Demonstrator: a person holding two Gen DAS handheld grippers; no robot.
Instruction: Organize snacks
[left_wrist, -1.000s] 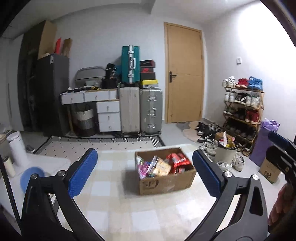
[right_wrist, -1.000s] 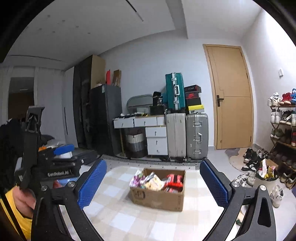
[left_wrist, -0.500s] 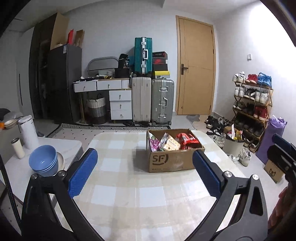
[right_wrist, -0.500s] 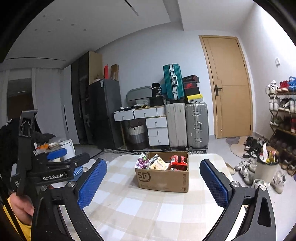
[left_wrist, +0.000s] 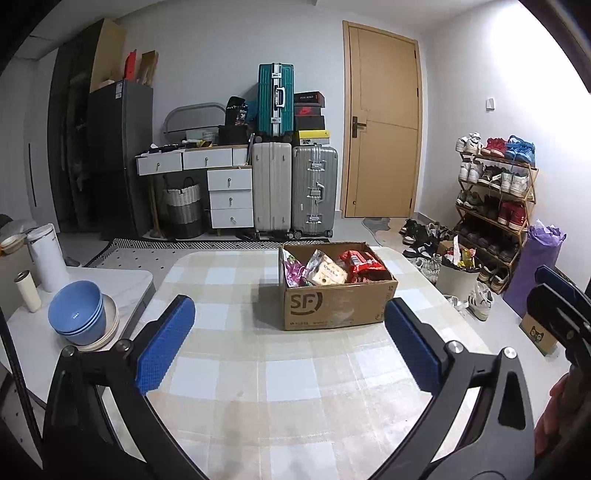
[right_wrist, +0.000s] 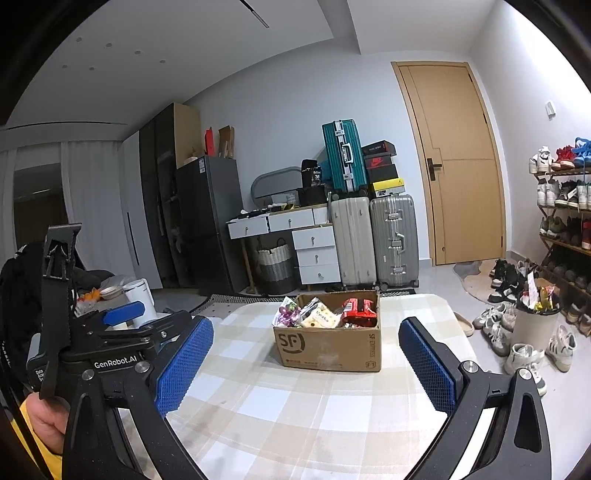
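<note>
A brown cardboard box (left_wrist: 338, 304) (right_wrist: 327, 349) marked SF stands on the far half of a checked tablecloth table (left_wrist: 258, 369) (right_wrist: 295, 398). Snack packets fill it: a purple one (left_wrist: 293, 273), a pale one (left_wrist: 327, 272) and red ones (left_wrist: 360, 262) (right_wrist: 358, 312). My left gripper (left_wrist: 290, 347) is open, held over the table's near part, well short of the box. My right gripper (right_wrist: 306, 363) is also open with nothing between its fingers, and the box sits ahead of it. The left gripper's body (right_wrist: 110, 350) shows at the left of the right wrist view.
A white side table (left_wrist: 74, 295) at the left carries stacked blue bowls (left_wrist: 77, 314), a white kettle (left_wrist: 46, 258) and a small cup (left_wrist: 26, 291). Suitcases (left_wrist: 295, 192), drawers and a door (left_wrist: 382, 122) line the far wall. A shoe rack (left_wrist: 495, 195) and a waste bin (left_wrist: 458, 275) stand right.
Both cameras have dropped and tilted toward the table, so the box now sits closer and larger between the fingers. Both grippers have stayed open.
</note>
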